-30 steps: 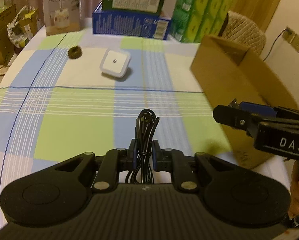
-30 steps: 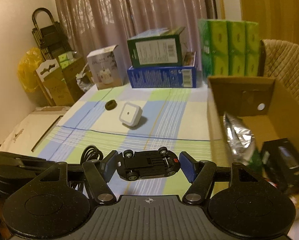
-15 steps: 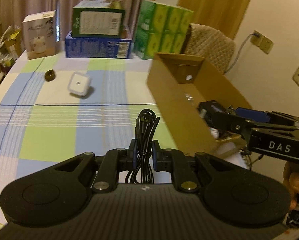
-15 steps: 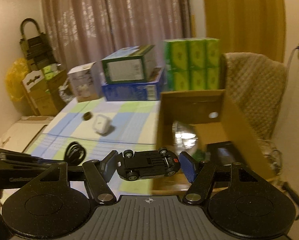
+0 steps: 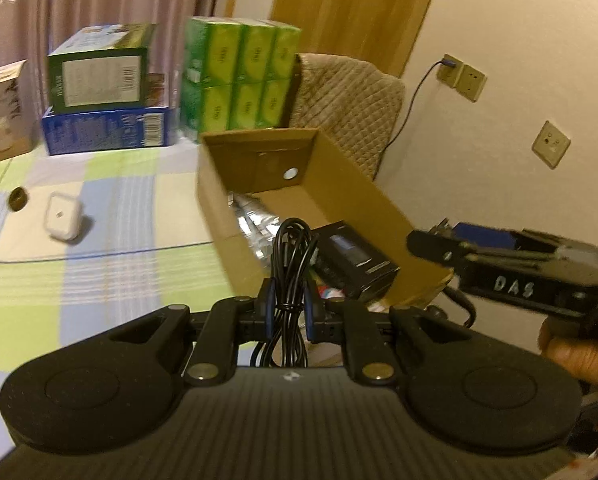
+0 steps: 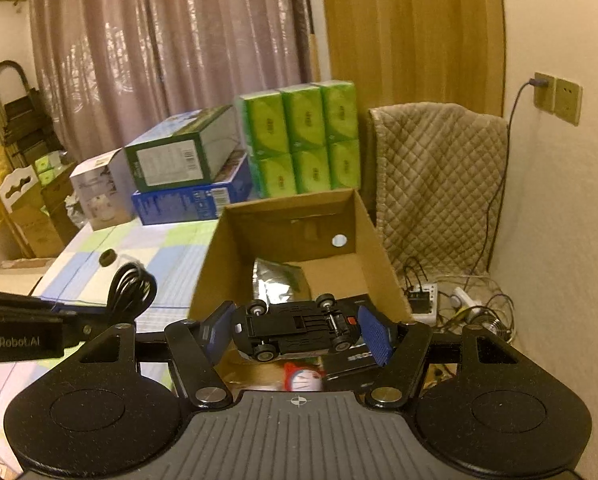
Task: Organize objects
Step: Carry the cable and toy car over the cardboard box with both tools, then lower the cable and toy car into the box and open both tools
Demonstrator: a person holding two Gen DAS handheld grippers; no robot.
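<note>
Left tongs closed tight on a bundled black cable; the loop sticks up past the blue pads, the rest hangs below. In the right wrist view the same cable shows at left, held out over the surface edge beside the box.

Right tongs grip a black toy car end to end, underside facing the camera, wheels visible, a pad on each end. The car hangs over the near end of the open cardboard box.

Box sits at the right edge of the checked surface, long side running away from the camera. Inside: a silver foil bag toward the far end, a black carton near the front, and something red and white at the near end, partly hidden by the tongs.

Right tongs also show in the left wrist view at right, side on, with a hand under them.

Left on the surface: white square charger, tilted, and a small dark round thing just beside it, both well apart from the box. At the back stand a blue box with a green box on top, and a green tissue pack.
</note>
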